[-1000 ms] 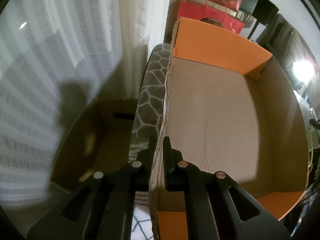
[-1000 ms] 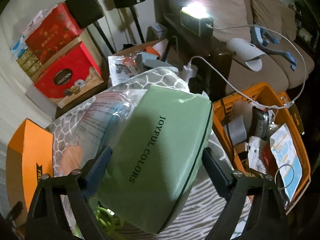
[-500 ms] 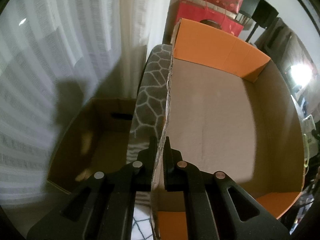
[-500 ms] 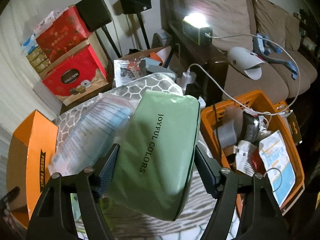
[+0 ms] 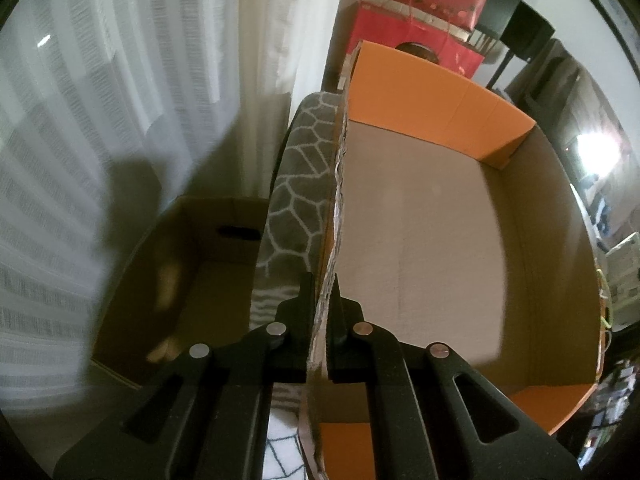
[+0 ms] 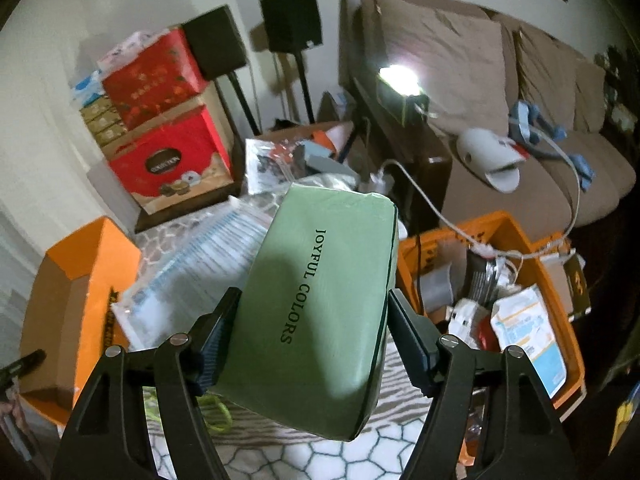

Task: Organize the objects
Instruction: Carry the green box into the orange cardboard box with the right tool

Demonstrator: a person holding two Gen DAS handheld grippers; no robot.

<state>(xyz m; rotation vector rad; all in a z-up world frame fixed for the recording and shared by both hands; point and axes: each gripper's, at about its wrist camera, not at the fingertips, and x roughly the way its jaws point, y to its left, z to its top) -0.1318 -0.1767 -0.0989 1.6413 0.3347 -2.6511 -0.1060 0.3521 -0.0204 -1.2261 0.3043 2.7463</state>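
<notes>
The right gripper (image 6: 312,320) clamps a soft sage-green pouch (image 6: 320,312) lettered "JOYFUL COLORS" with dark piping, held above a grey honeycomb-patterned blanket (image 6: 280,456). The left gripper (image 5: 323,292) is closed on the torn side wall of an orange-lined cardboard box (image 5: 424,240) resting on that blanket.

The green pouch (image 6: 320,312) reads "JOYFUL COLORS".

A pouch (image 6: 320,308) is held above a patterned blanket (image 6: 280,452), a cardboard box (image 6: 76,304) to its left and a crate (image 6: 516,228) to its right; a sofa (image 6: 520,120) stands behind.
</notes>
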